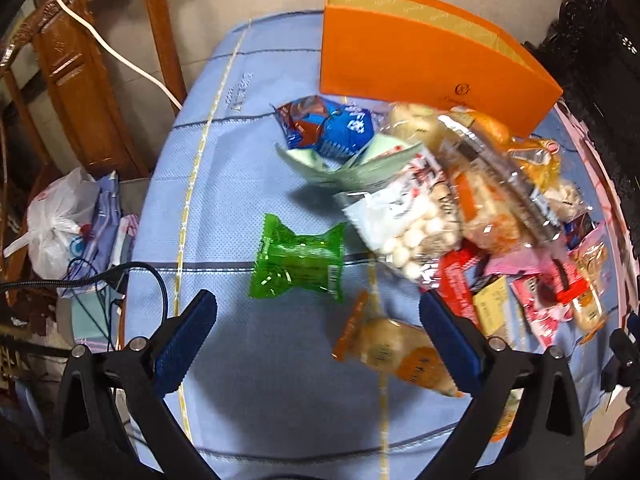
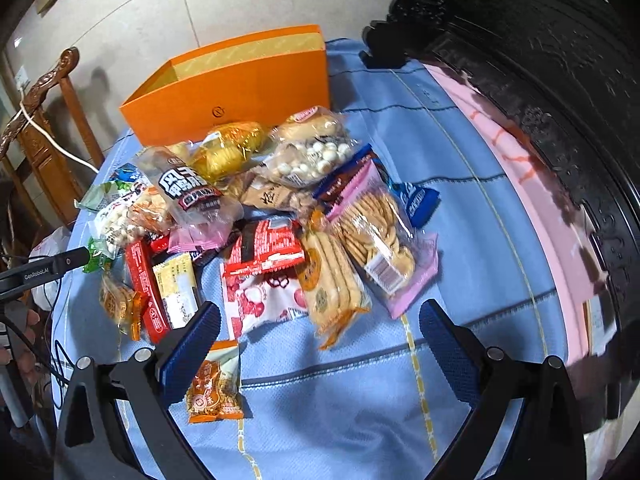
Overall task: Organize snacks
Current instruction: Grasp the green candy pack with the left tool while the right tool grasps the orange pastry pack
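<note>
Many snack packets lie in a heap on a blue tablecloth (image 1: 224, 208). An open orange box (image 1: 416, 60) stands at the far side, also in the right wrist view (image 2: 240, 88). My left gripper (image 1: 318, 312) is open and empty above the cloth, with a green packet (image 1: 298, 258) just ahead of it and an orange-edged cracker packet (image 1: 396, 348) by its right finger. My right gripper (image 2: 320, 320) is open and empty, just short of a pink-and-white packet (image 2: 260, 300), a long biscuit packet (image 2: 332, 280) and a small orange packet (image 2: 214, 388).
A blue-and-red packet (image 1: 328, 126) and a bag of white balls (image 1: 404, 228) lie near the box. A wooden chair (image 1: 72, 80) and a white plastic bag (image 1: 56, 220) stand left of the table. Dark carved furniture (image 2: 540, 80) borders the right edge.
</note>
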Tool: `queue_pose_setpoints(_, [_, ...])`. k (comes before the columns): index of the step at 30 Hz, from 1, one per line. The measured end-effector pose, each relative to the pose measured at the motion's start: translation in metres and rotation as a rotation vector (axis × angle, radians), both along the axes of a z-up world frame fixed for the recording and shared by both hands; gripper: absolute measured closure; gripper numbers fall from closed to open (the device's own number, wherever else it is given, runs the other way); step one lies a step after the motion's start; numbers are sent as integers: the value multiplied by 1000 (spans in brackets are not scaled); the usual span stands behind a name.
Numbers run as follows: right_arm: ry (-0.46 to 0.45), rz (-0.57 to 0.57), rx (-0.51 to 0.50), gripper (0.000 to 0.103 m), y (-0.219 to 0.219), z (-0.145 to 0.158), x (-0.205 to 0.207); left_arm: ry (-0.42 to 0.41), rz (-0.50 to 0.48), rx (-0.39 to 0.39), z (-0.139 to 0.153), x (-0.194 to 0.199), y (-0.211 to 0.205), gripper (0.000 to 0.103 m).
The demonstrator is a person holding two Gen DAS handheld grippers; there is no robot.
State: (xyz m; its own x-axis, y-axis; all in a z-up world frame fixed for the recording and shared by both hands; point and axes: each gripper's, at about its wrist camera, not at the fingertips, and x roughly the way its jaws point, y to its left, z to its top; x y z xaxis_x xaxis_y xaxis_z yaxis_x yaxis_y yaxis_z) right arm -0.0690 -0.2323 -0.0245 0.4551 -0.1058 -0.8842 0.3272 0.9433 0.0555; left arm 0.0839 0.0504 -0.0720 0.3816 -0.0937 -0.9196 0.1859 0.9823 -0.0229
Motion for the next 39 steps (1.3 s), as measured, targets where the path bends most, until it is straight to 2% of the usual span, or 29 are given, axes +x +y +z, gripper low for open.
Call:
queue_pose_setpoints(5, [20, -36, -10, 3, 13, -6, -5, 16, -18, 45, -21, 20, 18, 4])
queue_pose_setpoints(11, [32, -59, -21, 3, 27, -5, -3, 53, -32, 29, -37, 37, 19, 5])
queue_pose_setpoints(13, [33, -57, -29, 3, 32, -4, -2, 68, -52, 30, -43, 39, 17, 13])
queue_pose_setpoints(15, [38, -56, -35, 3, 37, -3, 1, 132, -81, 35, -54, 43, 13, 47])
queue_pose_setpoints(16, [41, -55, -37, 3, 39, -3, 1, 120, -83, 52, -54, 43, 12, 50])
queue_pose_setpoints(18, [53, -44, -53, 3, 44, -4, 2, 107, -103, 62, -53, 41, 10, 72])
queue_pose_setpoints(20, [77, -18, -75, 3, 49, -8, 2, 113, -95, 53, -53, 40, 13, 83])
queue_pose_setpoints(21, [89, 7, -80, 3, 53, -10, 3, 117, -90, 40, -53, 39, 17, 87])
queue_pose_setpoints(25, [98, 210, -42, 3, 80, -18, 9, 125, -89, 4, -51, 29, 28, 89])
queue_pose_setpoints(27, [173, 330, -62, 3, 97, -32, 13, 121, -76, -22, -48, 24, 35, 92])
queue_pose_setpoints(30, [222, 400, -103, 4, 107, -46, 11, 110, -59, -49, -41, 17, 44, 95])
queue_pose_setpoints(31, [235, 419, -93, 9, 108, -51, 12, 105, -49, -55, -39, 15, 45, 95])
queue_pose_setpoints(32, [244, 434, -91, 27, 110, -56, 11, 105, -41, -59, -37, 14, 45, 95])
queue_pose_setpoints(33, [266, 451, -94, 52, 111, -62, 13, 107, -35, -62, -35, 11, 42, 96])
queue_pose_setpoints(34, [277, 459, -82, 63, 111, -66, 14, 110, -26, -68, -36, 11, 43, 96])
queue_pose_setpoints(35, [290, 465, -86, 66, 110, -70, 15, 115, -15, -79, -37, 11, 45, 96])
queue_pose_setpoints(39, [311, 488, -80, 67, 104, -75, 15, 130, -1, -98, -44, 8, 41, 96])
